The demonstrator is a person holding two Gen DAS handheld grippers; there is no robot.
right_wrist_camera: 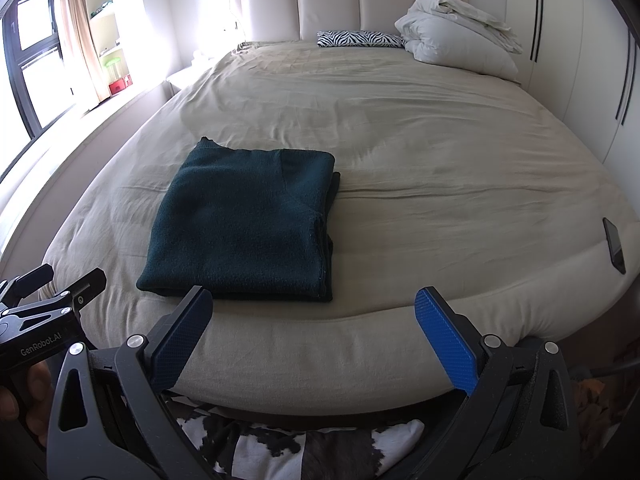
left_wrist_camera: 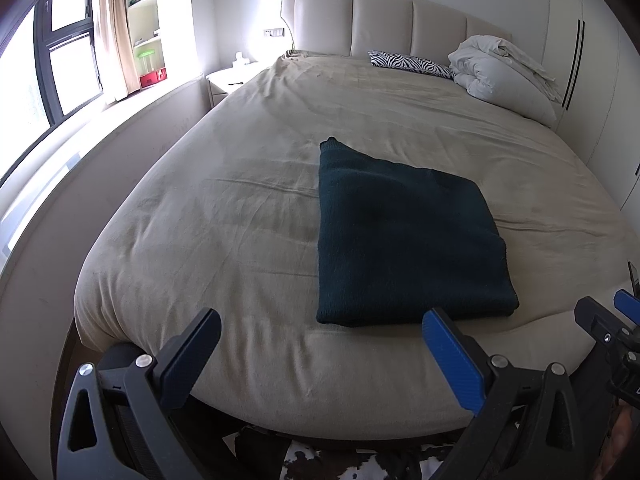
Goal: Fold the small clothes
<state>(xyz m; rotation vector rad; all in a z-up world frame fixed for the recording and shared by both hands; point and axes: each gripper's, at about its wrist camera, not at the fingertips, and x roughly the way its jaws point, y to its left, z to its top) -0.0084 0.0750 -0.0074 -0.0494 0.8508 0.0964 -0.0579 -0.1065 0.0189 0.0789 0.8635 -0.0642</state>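
Item 1, bed (left_wrist_camera: 248, 208): large, beige cover, lightly creased, filling most of both views, padded headboard at 12 o'clock. Item 2, duvet bundle (right_wrist_camera: 456, 36): white, heaped at the head of the bed toward 1 o'clock, with a zebra-print pillow (right_wrist_camera: 360, 39) just beside it on the side toward 12 o'clock. Item 3, dark green garment (left_wrist_camera: 404, 240): knitted, lay folded into a compact rectangle of several layers near the foot edge of the bed, its stacked edges showing along the right side in the right wrist view; it sat at about 1 o'clock from the left gripper and 11 o'clock from the right gripper. Item 4, left gripper (left_wrist_camera: 320, 356): fingers spread wide, empty, held off the foot of the bed, its blue-padded finger close to the garment's near edge but not seen touching it. Item 5, right gripper (right_wrist_camera: 314, 336): fingers likewise spread wide, empty, held just short of the mattress edge, clear of the garment. Item 6, phone (right_wrist_camera: 614, 246): dark, lay flat near the bed's right edge at 3 o'clock, well apart from the garment. Assessment: the folding of this piece appeared complete or nearly so, both grippers having nothing in hand. The next move would probably call either for squaring the uneven right-hand layers or for a pinch under the near edge to lift the bundle aside without letting the folds slip.
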